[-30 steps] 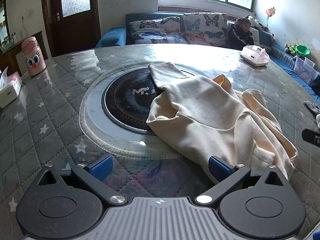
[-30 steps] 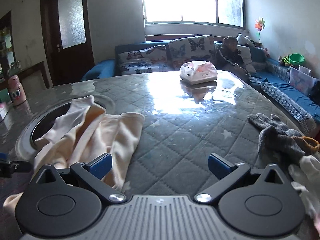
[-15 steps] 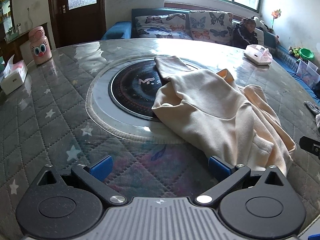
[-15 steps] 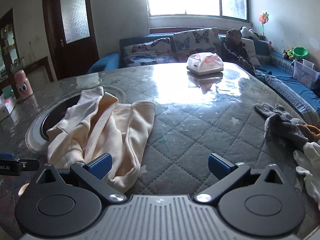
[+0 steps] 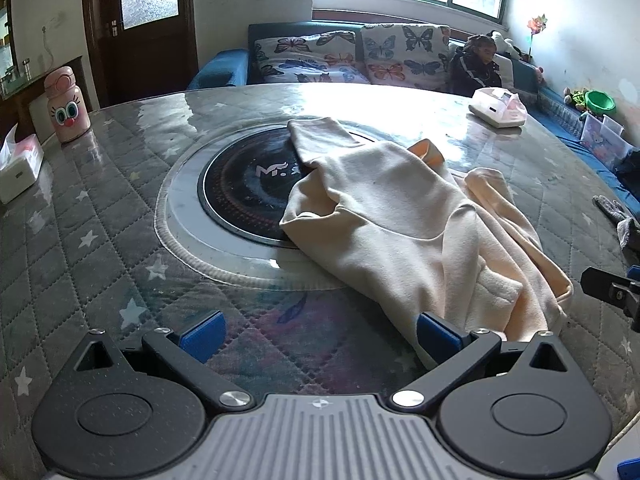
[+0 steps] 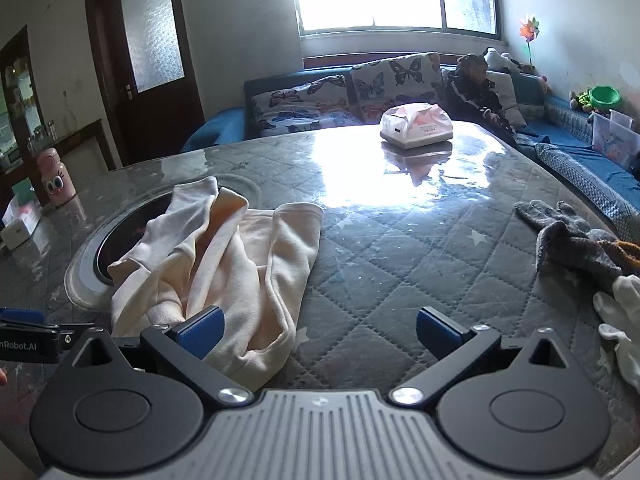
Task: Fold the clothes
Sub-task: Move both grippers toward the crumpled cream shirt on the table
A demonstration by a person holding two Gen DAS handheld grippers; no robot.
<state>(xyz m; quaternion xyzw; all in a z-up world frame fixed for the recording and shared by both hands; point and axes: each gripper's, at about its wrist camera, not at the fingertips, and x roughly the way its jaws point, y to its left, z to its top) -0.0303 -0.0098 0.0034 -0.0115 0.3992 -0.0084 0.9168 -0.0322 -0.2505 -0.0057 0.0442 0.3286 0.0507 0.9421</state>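
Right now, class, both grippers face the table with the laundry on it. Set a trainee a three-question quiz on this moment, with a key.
1. True or false: the left gripper is shut on the cream garment.
2. Multiple choice: the cream garment partly covers A) the tissue box, B) the round black hob, C) the pink bottle.
3. Fill in: in the right wrist view, the grey knit item lies to the ____ of the cream garment.

Key
1. False: both the left and the right gripper are open and hold nothing.
2. B.
3. Right, apart from it, on the quilted table.
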